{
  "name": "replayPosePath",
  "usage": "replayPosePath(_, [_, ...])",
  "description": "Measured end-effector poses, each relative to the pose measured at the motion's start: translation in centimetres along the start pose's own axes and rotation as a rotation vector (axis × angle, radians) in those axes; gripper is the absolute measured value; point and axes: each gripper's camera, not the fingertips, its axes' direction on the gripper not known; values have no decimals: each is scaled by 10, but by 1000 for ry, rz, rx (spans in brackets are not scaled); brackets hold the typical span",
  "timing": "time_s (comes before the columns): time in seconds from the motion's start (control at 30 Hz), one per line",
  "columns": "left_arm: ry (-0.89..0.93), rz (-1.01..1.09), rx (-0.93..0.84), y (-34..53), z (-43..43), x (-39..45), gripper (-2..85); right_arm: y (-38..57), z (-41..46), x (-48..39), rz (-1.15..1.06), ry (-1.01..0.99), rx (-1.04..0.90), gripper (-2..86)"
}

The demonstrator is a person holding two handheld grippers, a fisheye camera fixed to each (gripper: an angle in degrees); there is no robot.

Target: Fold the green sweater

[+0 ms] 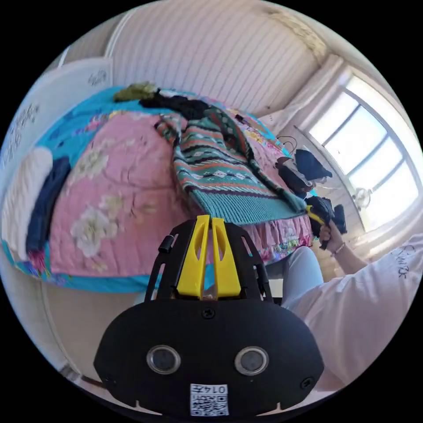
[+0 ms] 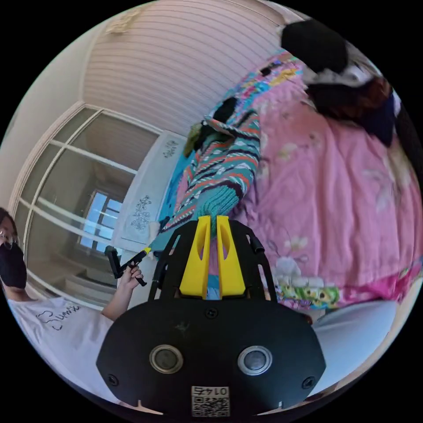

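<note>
1. Sweater (image 1: 222, 169) lies spread on the bed, over a pink floral quilt (image 1: 119, 185). Green knit with striped bands in orange, white and dark; plain green ribbed hem runs along the bed's near edge.
2. Left gripper (image 1: 210, 220), in the left gripper view: yellow jaws drawn nearly together, only a thin slit between them, nothing in it. Tips sit just short of the sweater's hem; I cannot tell whether they touch it.
3. Right gripper (image 2: 210, 219), in the right gripper view: jaws likewise narrow, nothing between them. Tips point at the hem corner of the sweater (image 2: 220, 176); contact not clear.
4. In the left gripper view the other gripper shows at the sweater's far hem corner, held in a hand (image 1: 331, 238). Its yellow tip is at the cloth edge.
5. In the right gripper view the other gripper shows off to the side, held in a hand (image 2: 128, 277), tip toward the sweater's edge.
6. Person in a white shirt (image 1: 365, 304) stands at the bedside.
7. Dark clothes (image 1: 176, 102) heaped beyond the sweater's top. More dark items (image 1: 308, 169) off the bed's far side, near the window (image 1: 374, 154).
8. A blue and white bundle (image 1: 35, 207) lies at the quilt's other side.
9. Ceiling of white slats (image 1: 211, 53).
</note>
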Motion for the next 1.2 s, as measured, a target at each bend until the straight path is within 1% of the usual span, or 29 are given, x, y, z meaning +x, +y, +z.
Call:
replayPosePath(0.03, [5, -33, 12, 11, 11, -12, -10, 5, 14, 9, 34, -12, -1, 11])
replayPosePath(0.1, [-13, -35, 34, 13, 13, -20, -10, 0, 26, 7, 27, -22, 0, 10])
replayPosePath(0.17, [-16, -16, 32, 5, 13, -24, -10, -14, 35, -6, -63, 57, -28, 10])
replayPosePath(0.23, [-59, 33, 5, -6, 15, -29, -10, -33, 48, -21, -160, 118, -88, 9])
replayPosePath(0.3, [-38, 45, 13, -10, 10, -34, -10, -43, 54, -28, -179, 114, -108, 9])
replayPosePath(0.4, [16, 41, 71, -7, -15, -39, -10, -51, 55, -40, -217, 90, -106, 9])
replayPosePath(0.47, [20, 42, 94, 1, -29, -42, -10, -49, 61, -47, -246, 89, -137, 9])
replayPosePath(0.53, [-1, 43, 71, 14, -36, -48, -10, -40, 79, -48, -253, 96, -209, 10])
replayPosePath(0.6, [-32, 39, 27, 24, -26, -56, -10, -32, 99, -43, -245, 141, -269, 12])
replayPosePath(0.67, [-30, -10, 0, 31, -3, -67, -10, -26, 120, -34, -190, 173, -300, 14])
replayPosePath(0.73, [-30, -124, -40, 32, 21, -80, -10, -28, 137, -21, -66, 141, -291, 20])
replayPosePath(0.8, [-28, -142, 1, 33, 21, -82, -9, -32, 138, -24, -48, 133, -269, 27])
replayPosePath(0.87, [-66, -122, 28, 32, 15, -80, -8, -34, 140, -39, -126, 199, -250, 38])
replayPosePath(0.93, [-147, -100, 43, 28, 11, -79, -3, -34, 150, -65, -278, 352, -234, 74])
replayPosePath(1.0, [-164, -95, 47, 24, 12, -79, 8, -36, 155, -78, -319, 433, -184, 97])
replayPosePath(1.1, [-142, -93, 55, 15, 25, -79, 41, -40, 163, -100, -389, 459, -120, 119])
replayPosePath(1.2, [-145, -72, 0, 1, 53, -75, 57, -43, 196, -127, -510, 520, -160, 124])
